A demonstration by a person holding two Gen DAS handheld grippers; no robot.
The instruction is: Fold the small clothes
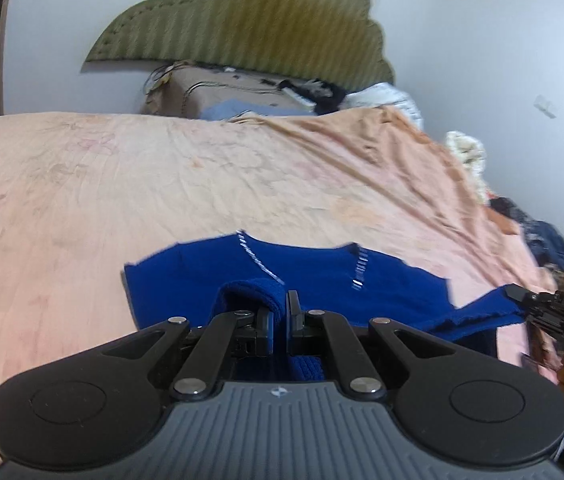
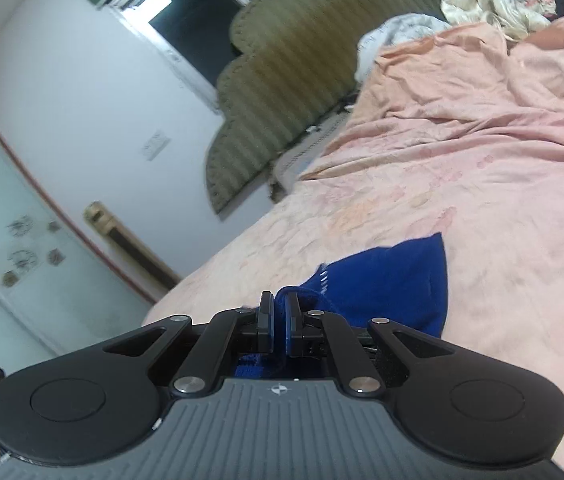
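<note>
A small blue knit sweater (image 1: 321, 276) with a silver-trimmed neckline lies on the pink bedsheet (image 1: 162, 184). My left gripper (image 1: 280, 308) is shut on a ribbed blue edge of the sweater, lifted a little above the garment. My right gripper (image 2: 280, 312) is shut on another blue edge of the sweater (image 2: 393, 280). In the left wrist view the right gripper (image 1: 521, 300) shows at the far right, holding the stretched blue cloth.
A green padded headboard (image 1: 250, 20) stands against the white wall at the far end. A brown box (image 1: 218, 92) and loose bedding (image 1: 385, 96) lie near it. A pile of clothes (image 1: 537, 232) sits at the bed's right edge. A window (image 2: 198, 12) is on the wall.
</note>
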